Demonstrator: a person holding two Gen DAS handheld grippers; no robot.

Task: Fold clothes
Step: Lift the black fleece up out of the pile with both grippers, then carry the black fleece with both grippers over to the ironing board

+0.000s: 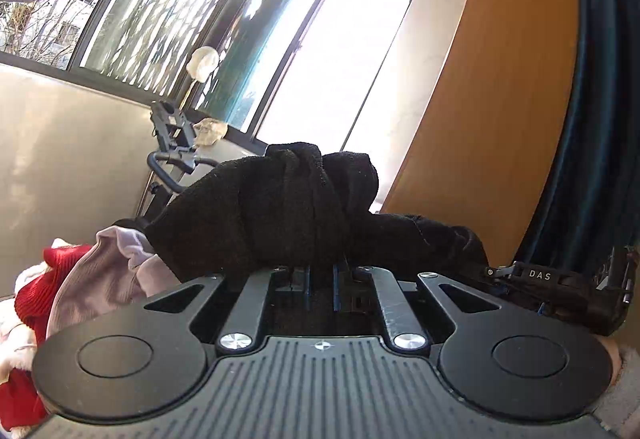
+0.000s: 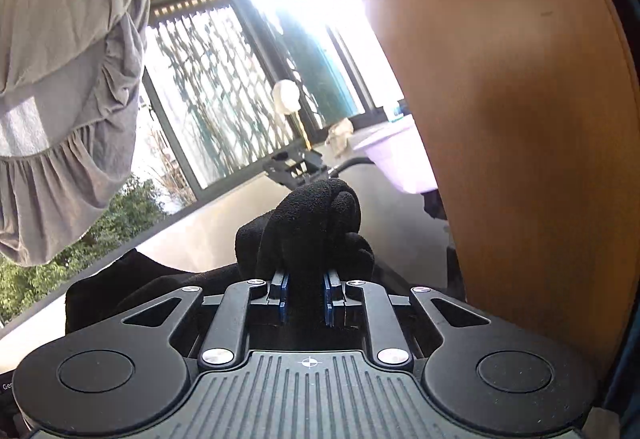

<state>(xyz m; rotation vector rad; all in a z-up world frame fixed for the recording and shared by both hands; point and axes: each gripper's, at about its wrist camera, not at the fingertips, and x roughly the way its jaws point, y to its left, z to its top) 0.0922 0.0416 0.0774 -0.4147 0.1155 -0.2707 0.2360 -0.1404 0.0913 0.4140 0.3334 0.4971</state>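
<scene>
I am holding one black fleece garment (image 1: 280, 215) with both tools, and I judge this to be the opening step of the fold: getting the piece up and spread before any crease goes in. My left gripper (image 1: 321, 279) is pinching a bunched fold of it, jaws drawn narrow on the cloth, the rest humping up just ahead of the fingers and trailing off toward my right gripper (image 1: 560, 291), visible at that side. In the right wrist view my right gripper (image 2: 306, 293) is clamping another wad of the same cloth, which is bulging out just beyond the fingertips. Below and left of my left tool, a pink garment (image 1: 100, 279) and a red knit (image 1: 36, 303) are waiting. Next, I think, I need to draw my hands apart to pull the edge taut.
</scene>
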